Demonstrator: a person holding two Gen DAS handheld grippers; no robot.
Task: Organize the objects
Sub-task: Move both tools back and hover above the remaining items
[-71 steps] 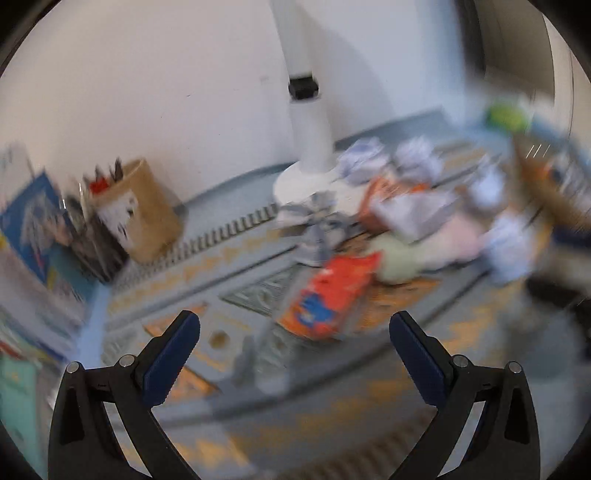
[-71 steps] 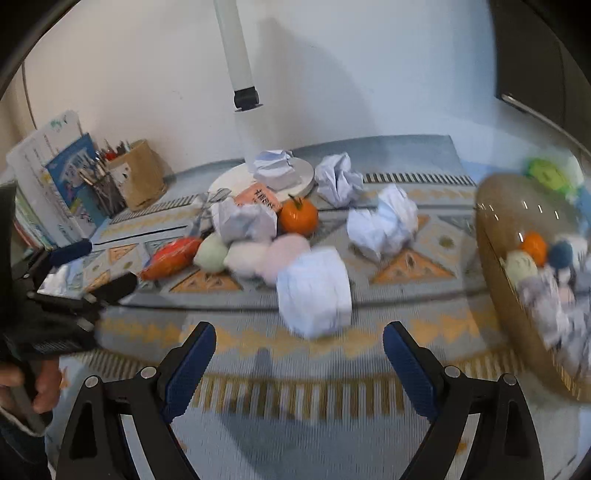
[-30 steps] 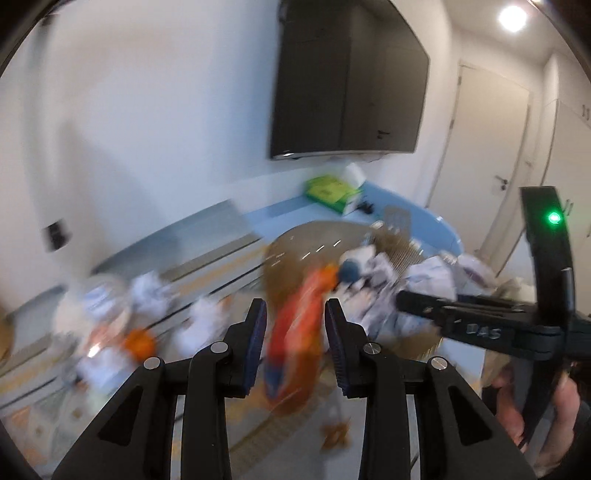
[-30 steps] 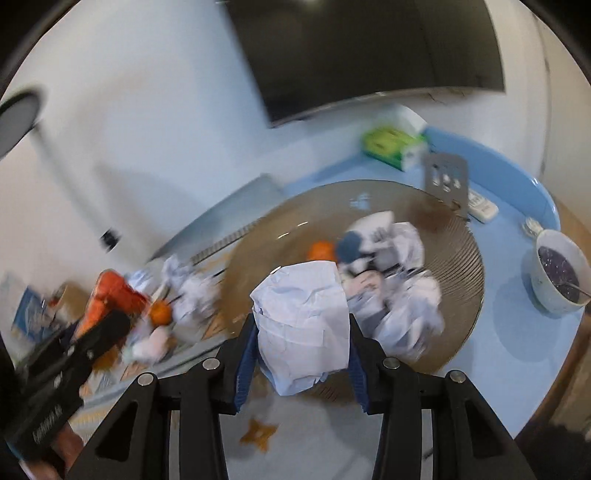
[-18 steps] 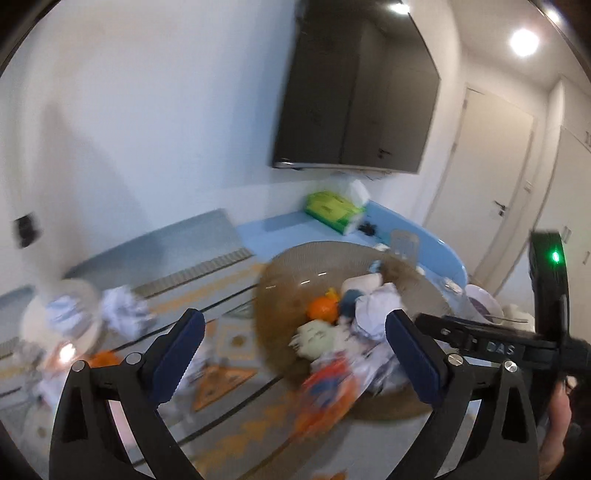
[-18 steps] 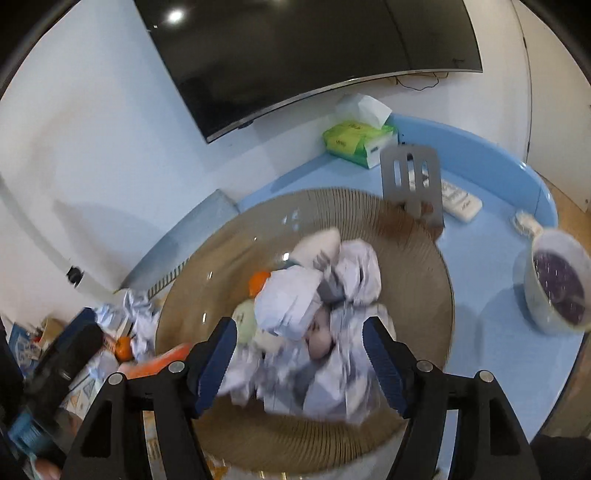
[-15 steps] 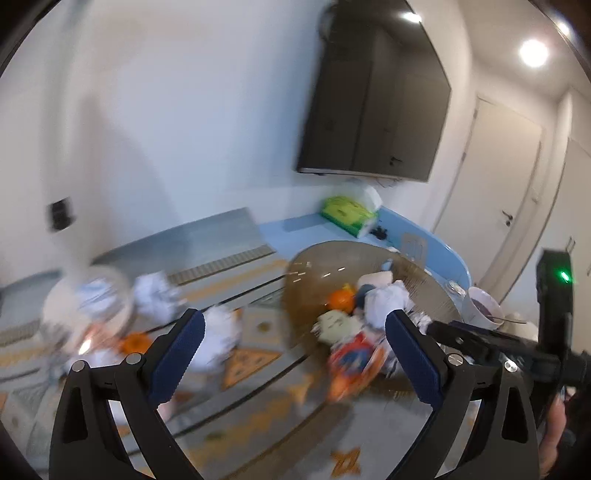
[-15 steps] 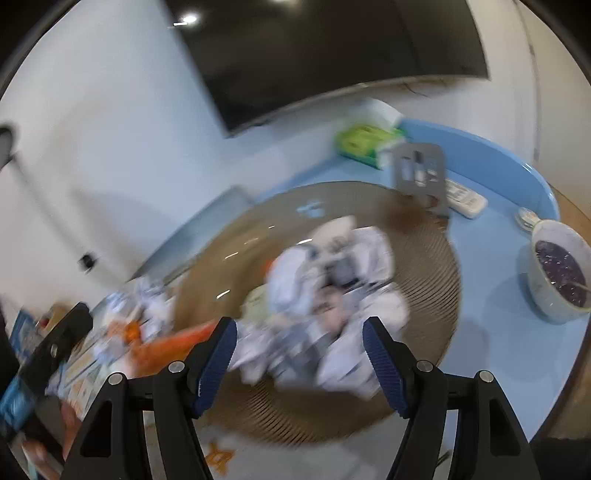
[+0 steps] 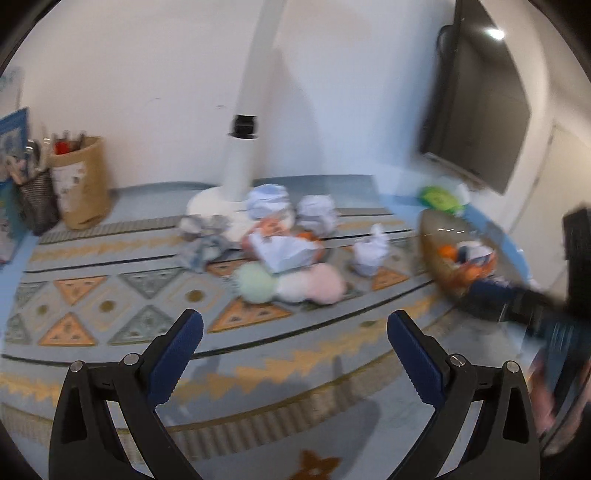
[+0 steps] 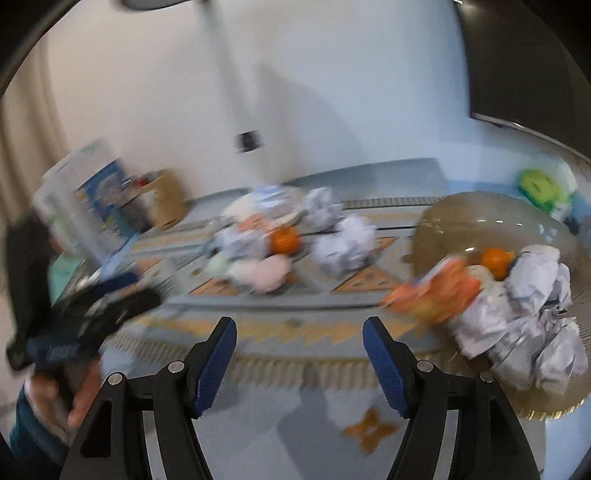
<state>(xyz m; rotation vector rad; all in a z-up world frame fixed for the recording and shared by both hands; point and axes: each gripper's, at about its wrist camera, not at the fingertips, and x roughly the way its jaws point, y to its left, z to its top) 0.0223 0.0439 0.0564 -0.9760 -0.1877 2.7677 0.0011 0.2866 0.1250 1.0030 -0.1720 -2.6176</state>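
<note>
Motion blur smears the orange packet (image 10: 430, 291) at the rim of the brown bowl (image 10: 491, 210), so its print cannot be read. The bowl's right side is cut off by the frame edge. The left gripper (image 10: 110, 295) is a dark streak at the right wrist view's left, its jaw spacing unreadable there.

**White-walled room with a dark screen**

A plain white wall (image 9: 155, 66) runs behind a light-blue table (image 9: 140, 188) spread with a grey mat (image 9: 110, 291) of orange and grey triangles. Left of the white pole (image 9: 255, 74) that rises against the wall from a round base on the mat, a brown holder (image 9: 79, 181) and a dark mesh cup (image 9: 35, 205) stand beside upright books (image 9: 13, 155). Right of the pole, a dark screen (image 9: 476, 107) hangs high on the wall and mirrors a ceiling light (image 9: 493, 34). Beyond the screen, farther right, is a pale door (image 9: 561, 177). A green pack (image 9: 439, 197) lies below the screen.
</note>
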